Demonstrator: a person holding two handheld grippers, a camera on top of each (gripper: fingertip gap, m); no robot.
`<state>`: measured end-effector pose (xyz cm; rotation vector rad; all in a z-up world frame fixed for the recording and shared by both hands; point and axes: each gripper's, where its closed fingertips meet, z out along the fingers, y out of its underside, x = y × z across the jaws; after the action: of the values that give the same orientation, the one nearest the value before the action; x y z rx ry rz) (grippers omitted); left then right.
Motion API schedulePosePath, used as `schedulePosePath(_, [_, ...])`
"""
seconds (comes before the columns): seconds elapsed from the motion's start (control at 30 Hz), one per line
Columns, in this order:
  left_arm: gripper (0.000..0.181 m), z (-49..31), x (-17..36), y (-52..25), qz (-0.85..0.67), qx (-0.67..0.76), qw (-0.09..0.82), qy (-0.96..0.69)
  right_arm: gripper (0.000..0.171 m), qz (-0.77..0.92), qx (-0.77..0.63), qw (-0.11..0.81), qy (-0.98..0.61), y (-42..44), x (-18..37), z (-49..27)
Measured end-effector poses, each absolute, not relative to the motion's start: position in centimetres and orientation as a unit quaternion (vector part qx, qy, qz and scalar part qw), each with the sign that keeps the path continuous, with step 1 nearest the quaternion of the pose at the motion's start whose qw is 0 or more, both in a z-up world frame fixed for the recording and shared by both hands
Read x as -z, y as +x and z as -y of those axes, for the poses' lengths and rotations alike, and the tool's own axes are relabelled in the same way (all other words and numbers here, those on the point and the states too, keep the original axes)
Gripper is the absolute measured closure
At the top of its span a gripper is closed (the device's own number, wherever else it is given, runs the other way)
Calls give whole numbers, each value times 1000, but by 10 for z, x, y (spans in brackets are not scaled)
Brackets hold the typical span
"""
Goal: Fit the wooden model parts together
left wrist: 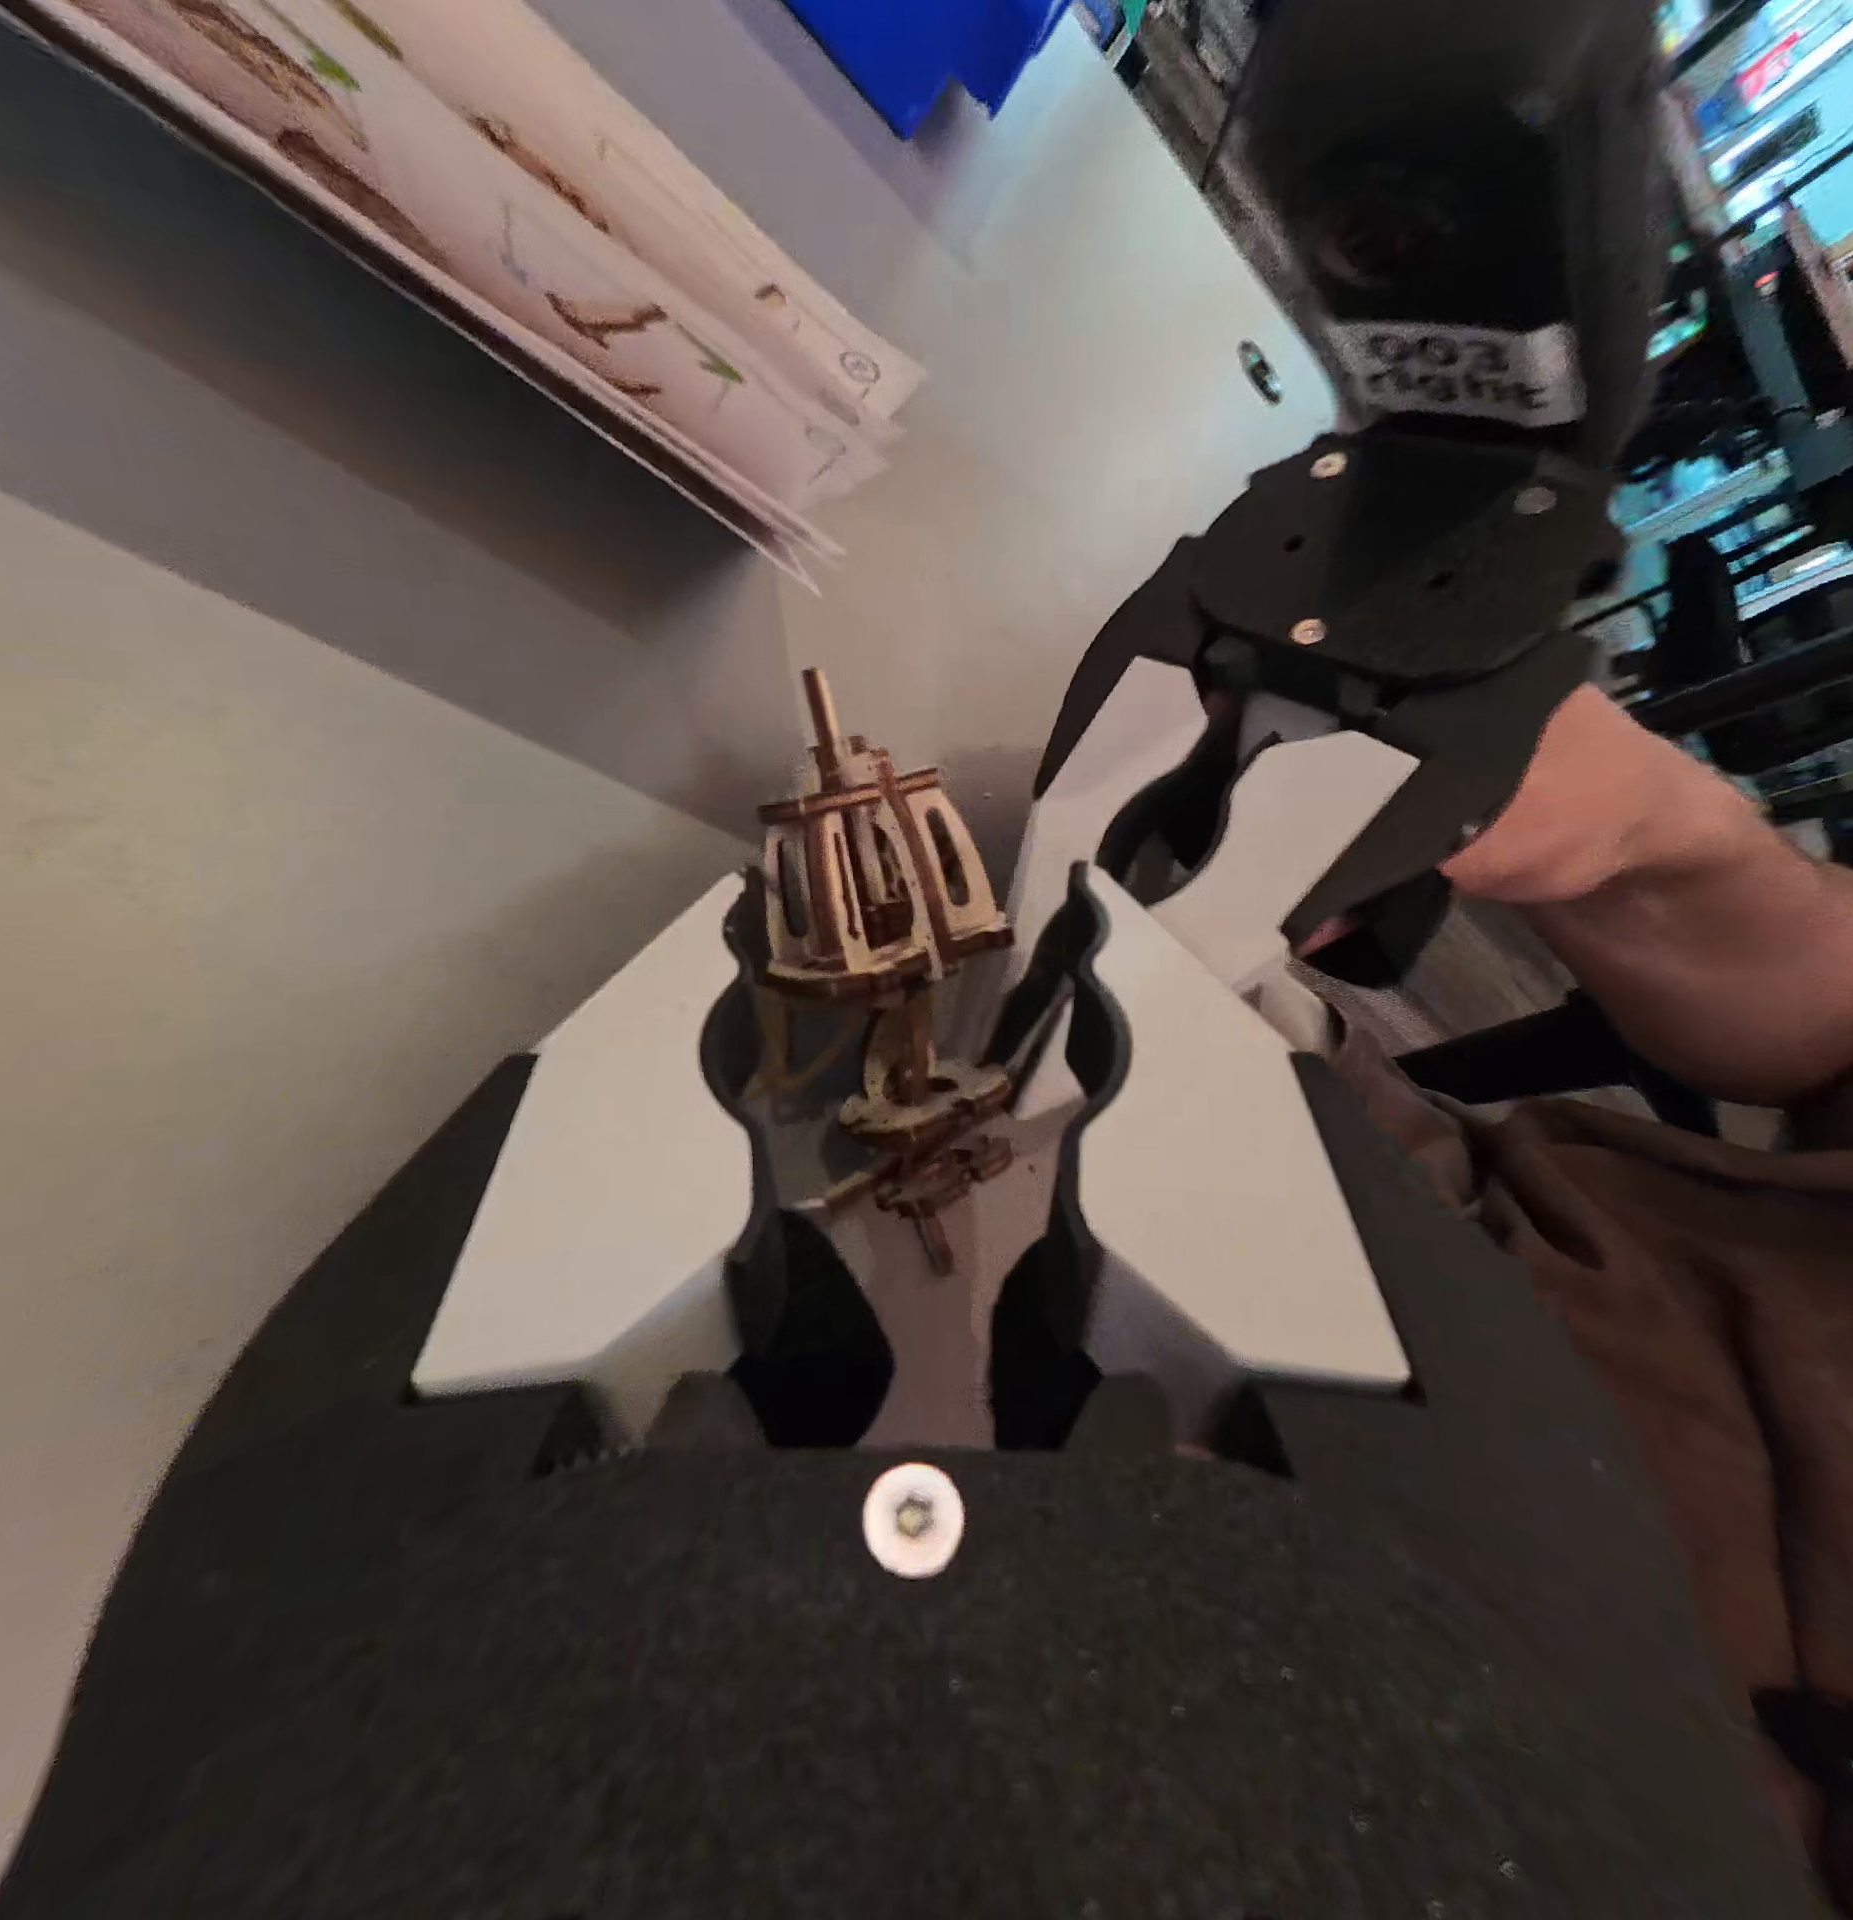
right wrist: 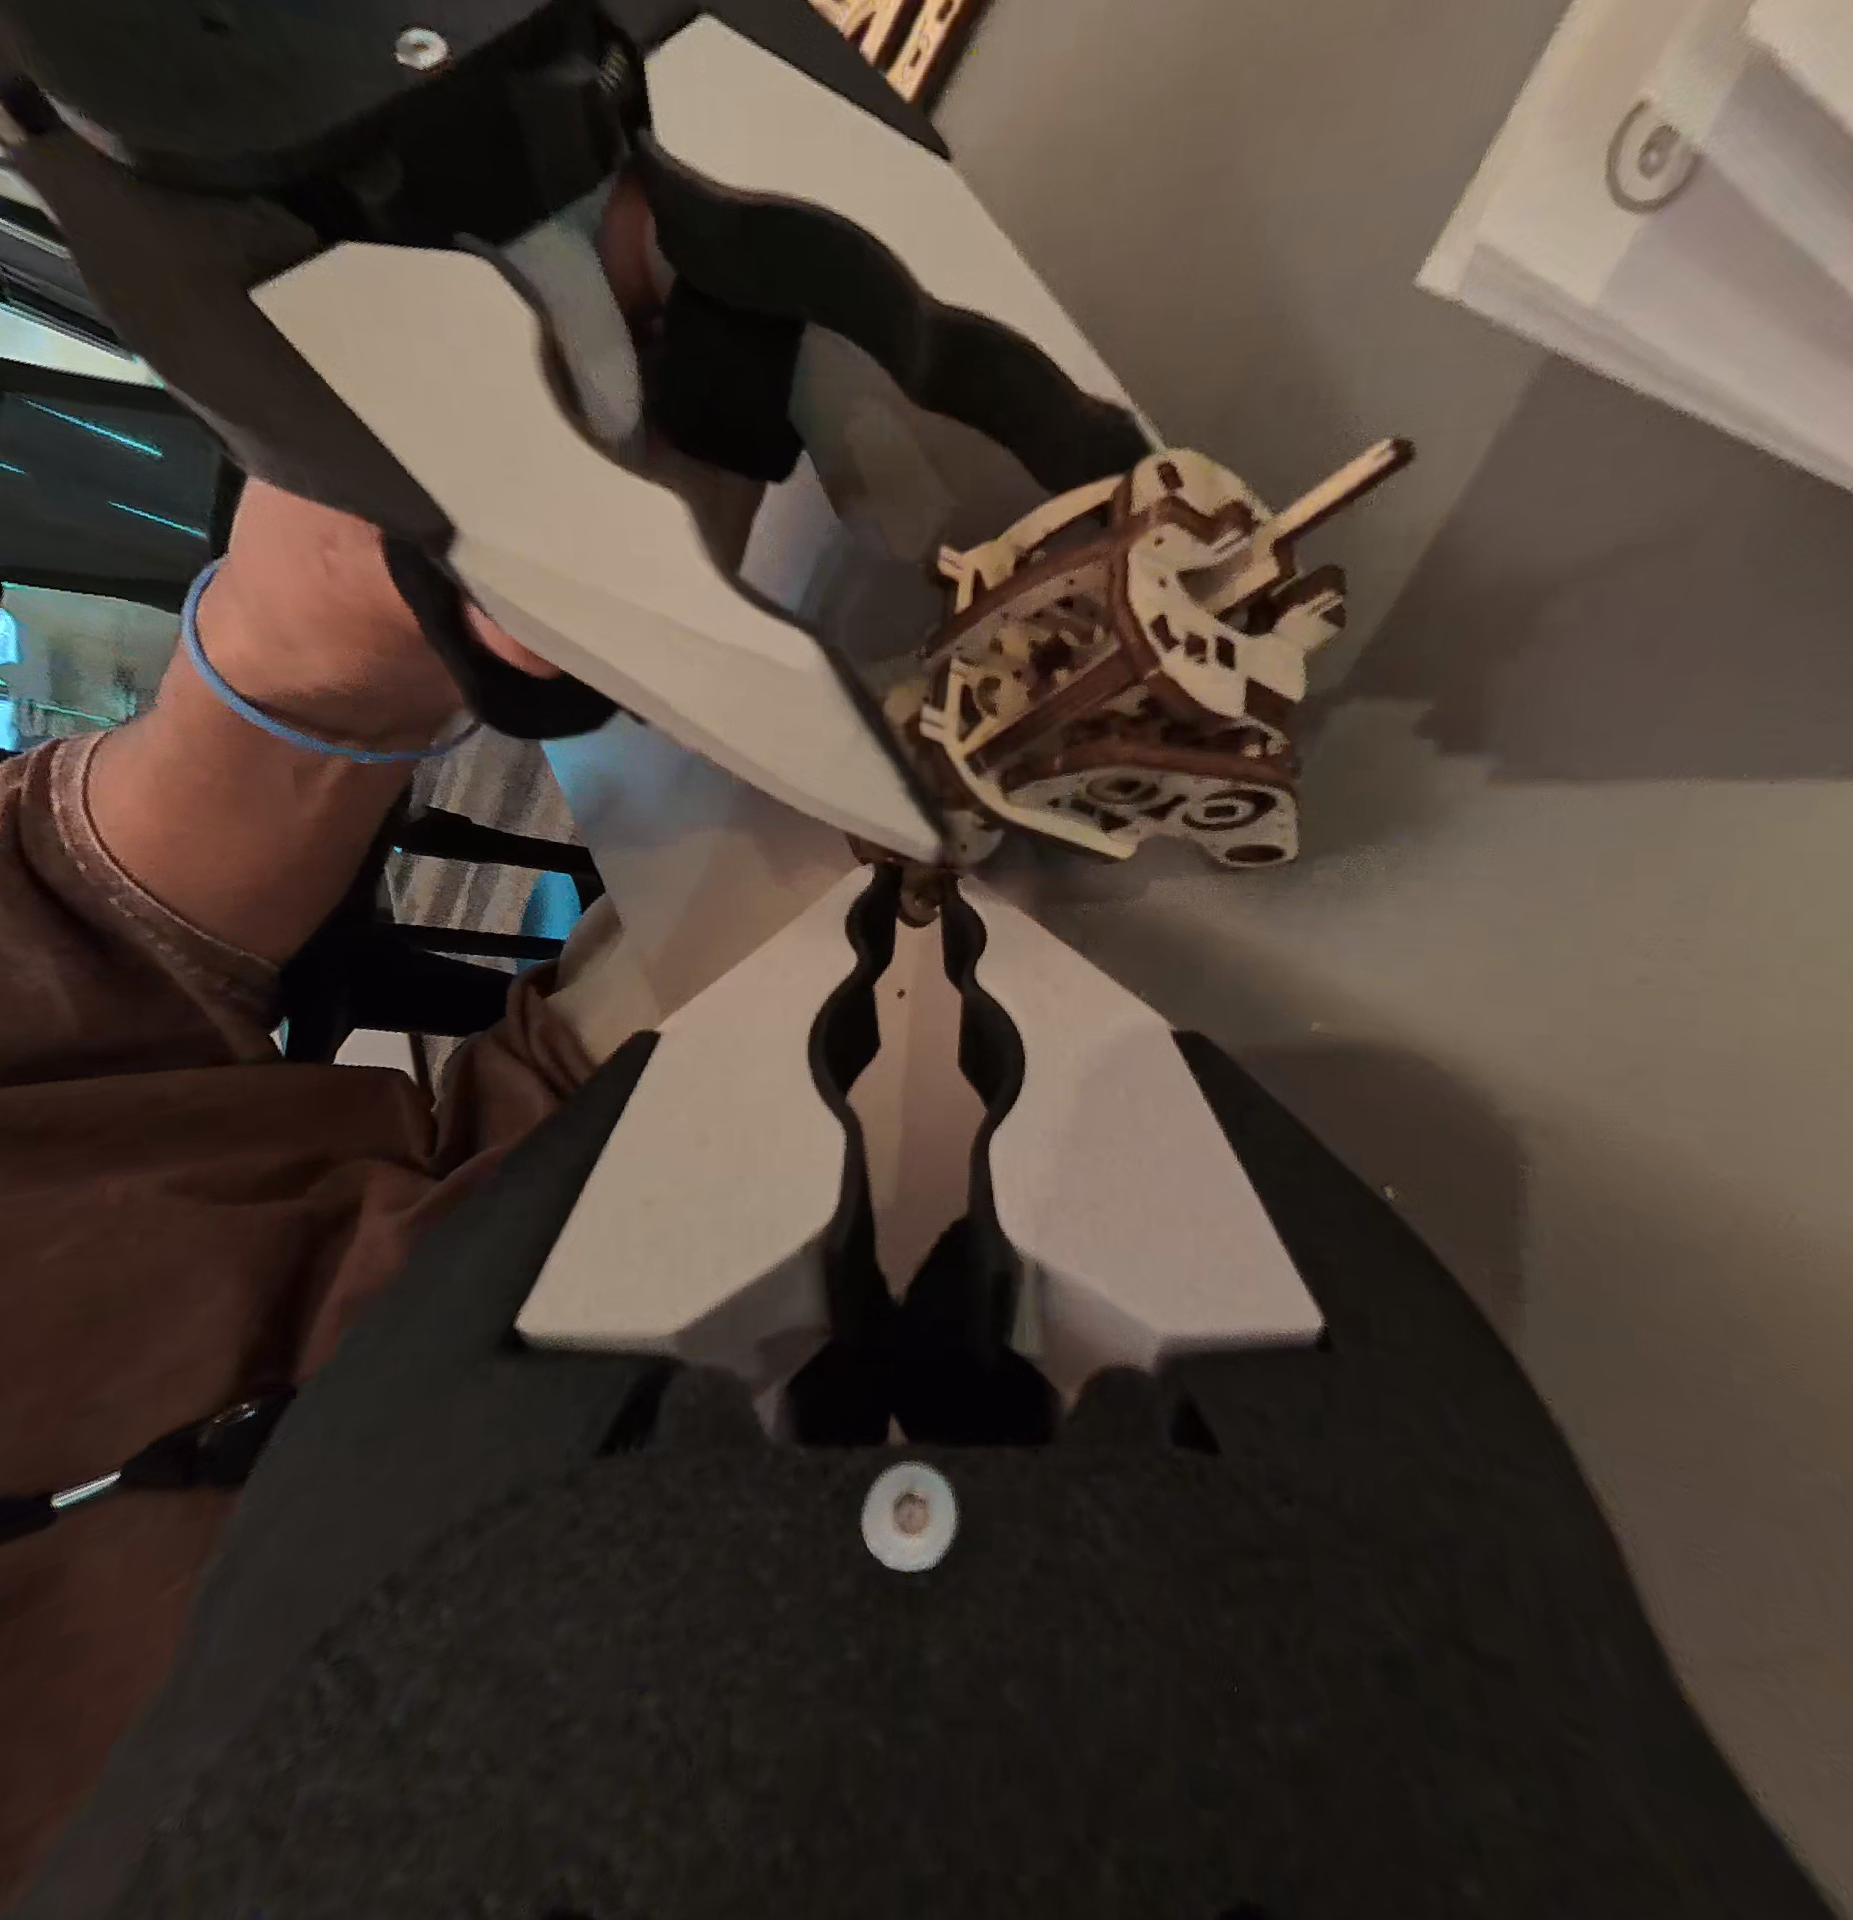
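The wooden model (left wrist: 880,894), a small cage of pale laser-cut parts with a peg sticking out of its top, sits between the fingers of my left gripper (left wrist: 911,904), which is shut on it. It is held tilted just above the grey table (left wrist: 226,831). In the right wrist view the model (right wrist: 1119,665) shows in the left gripper (right wrist: 1036,639) coming in from the upper left. My right gripper (right wrist: 914,902) is nearly closed on a small brown wooden part at the model's lower end, mostly hidden by the fingertips. The right gripper (left wrist: 1119,873) also shows in the left wrist view.
An open instruction booklet (left wrist: 486,208) lies on the table behind the model and also shows in the right wrist view (right wrist: 1680,208). A blue bin (left wrist: 922,52) stands at the back. A wooden parts sheet (right wrist: 901,42) peeks in. The person's brown sleeves (right wrist: 122,1195) are close by. Spacing between my two grippers at the tips: around 5 cm.
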<state>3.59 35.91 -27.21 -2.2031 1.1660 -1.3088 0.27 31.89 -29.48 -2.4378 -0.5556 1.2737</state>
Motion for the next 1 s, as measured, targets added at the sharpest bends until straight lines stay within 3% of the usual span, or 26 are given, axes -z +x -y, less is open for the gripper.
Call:
schedulePosePath(0.13, [130,-357,250,0,-405,479,186,-756,163,180,-460,164,-854,3,297,-320])
schedulePosePath(0.23, [150,-350,255,-25,-454,438,192,-752,163,169,-472,158,-851,3,297,-320])
schedulePosePath(0.47, [150,-328,297,-30,-610,301,180,-710,163,161,-496,146,-841,9,294,-319])
schedulePosePath(0.67, [151,-322,305,-19,-632,301,181,-691,164,149,-522,130,-830,8,293,-317])
schedulePosePath(0.87, [171,-332,307,-17,-648,271,214,-679,163,146,-530,121,-827,9,294,-317])
schedulePosePath(1.0, [172,-340,307,-19,-644,260,223,-684,163,164,-512,122,-834,14,293,-314])
